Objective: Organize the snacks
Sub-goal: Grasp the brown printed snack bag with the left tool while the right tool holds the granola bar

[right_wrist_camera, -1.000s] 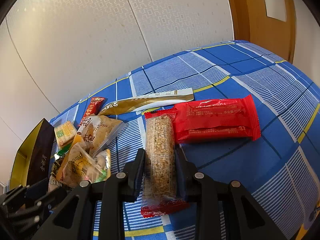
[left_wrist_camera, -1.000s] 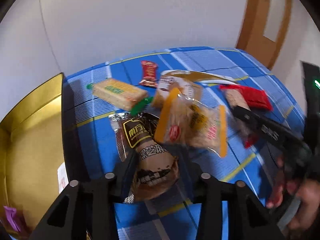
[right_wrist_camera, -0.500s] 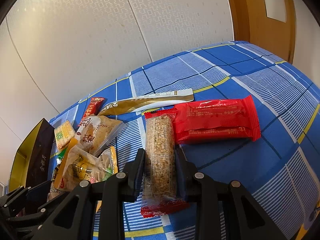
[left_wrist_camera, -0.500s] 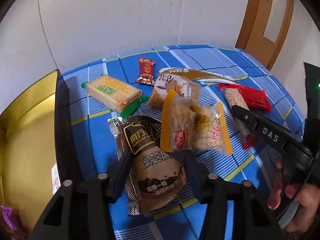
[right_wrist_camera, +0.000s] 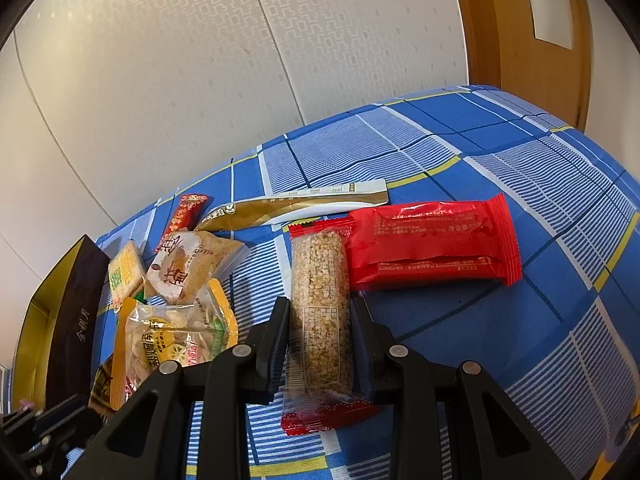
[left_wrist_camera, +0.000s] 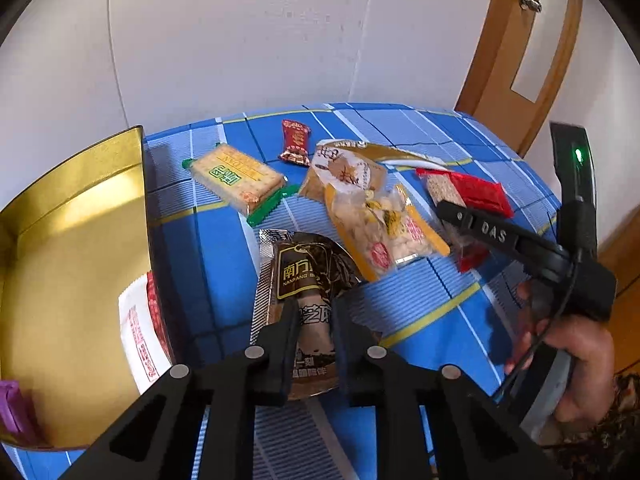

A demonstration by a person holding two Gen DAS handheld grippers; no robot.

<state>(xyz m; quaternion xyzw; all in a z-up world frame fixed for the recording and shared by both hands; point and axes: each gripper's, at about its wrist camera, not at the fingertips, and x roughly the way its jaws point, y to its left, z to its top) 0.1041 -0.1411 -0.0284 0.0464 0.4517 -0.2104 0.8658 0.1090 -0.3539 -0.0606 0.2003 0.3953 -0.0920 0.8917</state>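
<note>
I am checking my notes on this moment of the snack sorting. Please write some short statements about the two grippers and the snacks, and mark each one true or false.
1. The left gripper is closed on the brown sachet. True.
2. The right gripper holds the red packet. False: its fingers flank the grain bar; the red packet lies beside it.
3. The gold box holds no snacks. False: a white and red packet lies inside.
4. The cracker pack lies on the blue checked cloth. True.

A home; wooden door [left_wrist_camera: 516, 60], checked tablecloth [right_wrist_camera: 460, 152] (blue), patterned wall [right_wrist_camera: 240, 60]
</note>
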